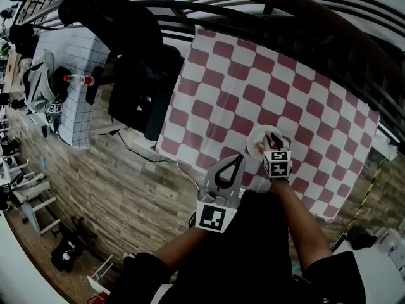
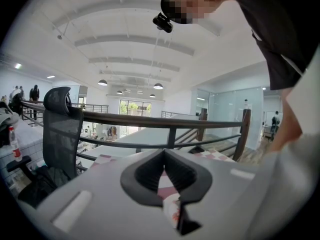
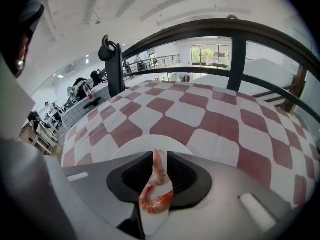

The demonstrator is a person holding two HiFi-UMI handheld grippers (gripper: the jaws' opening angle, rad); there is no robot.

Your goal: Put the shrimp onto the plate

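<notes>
Right tongs [image 3: 159, 159] gripping shrimp [image 3: 157, 196] over plate [image 1: 253, 135]; left tongs [image 1: 238, 159] closed, empty.
Counter [image 1: 253, 75], checked red and white, has a dark railing [image 3: 200, 28] along its far side and a black chair [image 1: 136, 75] at its left edge. White plate sits near the counter's near edge, directly under the right tongs. Left tongs hang just left of the plate, jaws drawn together with nothing between them. Right tongs' jaws clamp the orange shrimp: thin tail pointing forward between the pads [image 3: 182, 174], curled body nearer the handle. Contact between shrimp and plate cannot be determined.
</notes>
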